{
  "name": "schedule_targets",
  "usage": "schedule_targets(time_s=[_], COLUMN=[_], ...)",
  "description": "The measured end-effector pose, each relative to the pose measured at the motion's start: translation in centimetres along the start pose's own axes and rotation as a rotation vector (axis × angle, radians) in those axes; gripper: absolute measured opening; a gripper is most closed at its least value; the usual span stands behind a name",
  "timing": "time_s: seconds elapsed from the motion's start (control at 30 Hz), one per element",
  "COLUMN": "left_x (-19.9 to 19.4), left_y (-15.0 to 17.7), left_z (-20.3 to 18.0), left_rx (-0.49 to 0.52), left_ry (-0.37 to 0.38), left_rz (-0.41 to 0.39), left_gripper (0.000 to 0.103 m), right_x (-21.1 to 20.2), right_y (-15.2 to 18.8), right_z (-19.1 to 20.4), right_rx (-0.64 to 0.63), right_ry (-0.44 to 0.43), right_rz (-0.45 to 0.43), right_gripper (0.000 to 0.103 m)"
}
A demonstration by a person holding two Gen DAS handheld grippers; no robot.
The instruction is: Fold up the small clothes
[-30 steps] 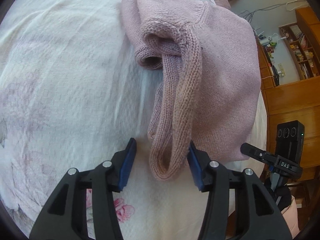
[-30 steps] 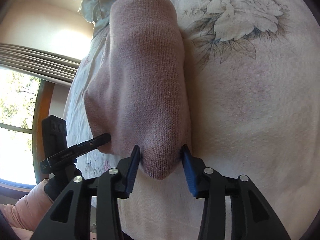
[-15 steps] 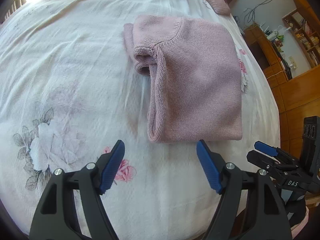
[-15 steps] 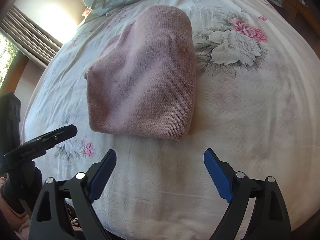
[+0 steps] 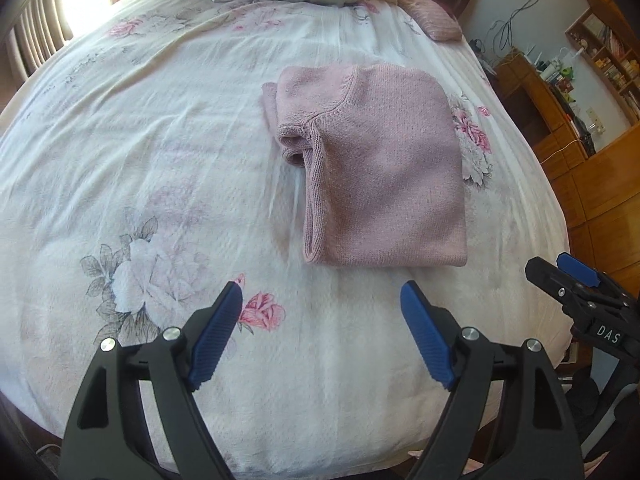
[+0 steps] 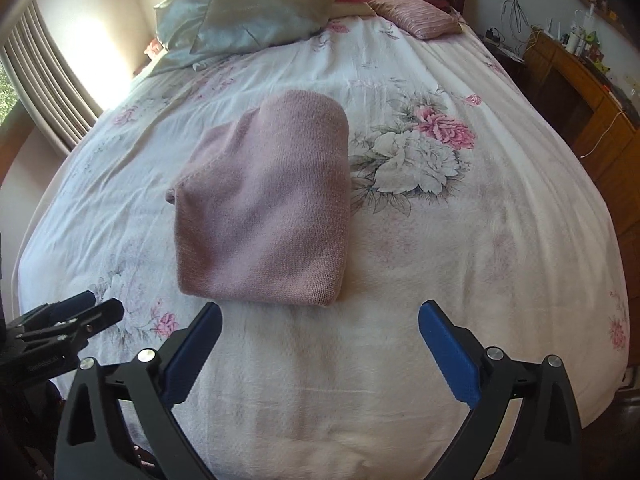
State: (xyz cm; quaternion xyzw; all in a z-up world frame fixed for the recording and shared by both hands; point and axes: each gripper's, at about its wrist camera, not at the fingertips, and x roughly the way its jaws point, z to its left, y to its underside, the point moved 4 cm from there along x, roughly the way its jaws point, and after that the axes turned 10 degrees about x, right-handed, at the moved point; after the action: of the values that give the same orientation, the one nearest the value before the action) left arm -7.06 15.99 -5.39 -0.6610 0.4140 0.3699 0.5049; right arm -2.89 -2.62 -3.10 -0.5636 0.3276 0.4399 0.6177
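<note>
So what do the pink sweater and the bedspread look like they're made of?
Pink sweater: knit yarn, probably wool or acrylic; visible stitch rows and ribbed edge, matte. Bedspread: thin woven fabric, likely cotton, with printed flowers; fine creases, no sheen.

Bare bedspread [image 6: 500, 240] lies open on all sides of the folded pink sweater [image 6: 272, 208]; pillows [image 6: 248, 16] block the frame's top, wooden cabinets [image 6: 592, 112] the right.

The shelf [image 5: 612, 60] items are too small to identify.
</note>
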Motion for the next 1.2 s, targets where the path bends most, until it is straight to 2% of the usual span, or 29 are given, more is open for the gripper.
schedule_targets(time_s=[0.17,0.33,0.57,0.73,0.9,1.1,1.2], left_x=[-1.3,-2.2,-3.5,-3.5,-3.4,-3.1,-3.1], left_y=[0.1,-0.1,-0.3,-0.3,-0.3,-0.2,-0.2], left_z=[-0.6,-0.9,-1.6,-2.0,-2.4,-3.0,-3.3], left_rx=[-0.013,-0.018,-0.005,0.004,0.009,0.026,0.034], left_ry=[-0.007,-0.016,-0.031,-0.034,-0.035,-0.039,-0.042], left_rz=[-0.015,-0.037,-0.068,-0.069,-0.067,-0.059,-0.06], left_gripper=[0.085,0.086,0.087,0.087,0.087,0.087,0.087], right_x=[-1.8,-3.5,-5.7,-5.5,-4.5,-4.7,-4.7], right_y=[-0.2,-0.4,-0.8,-0.8,-0.4,-0.1,-0.3], right_z=[0.5,0.8,1.2,1.1,0.4,-0.1,-0.3], right_rx=[0.0,-0.011,-0.037,-0.022,0.006,0.045,0.051], right_ry=[-0.036,-0.007,-0.034,-0.051,-0.003,-0.074,-0.065], right_rz=[-0.032,-0.075,-0.137,-0.12,-0.068,-0.06,-0.068], right_gripper=[0.099,0.099,0.099,0.099,0.099,0.099,0.099])
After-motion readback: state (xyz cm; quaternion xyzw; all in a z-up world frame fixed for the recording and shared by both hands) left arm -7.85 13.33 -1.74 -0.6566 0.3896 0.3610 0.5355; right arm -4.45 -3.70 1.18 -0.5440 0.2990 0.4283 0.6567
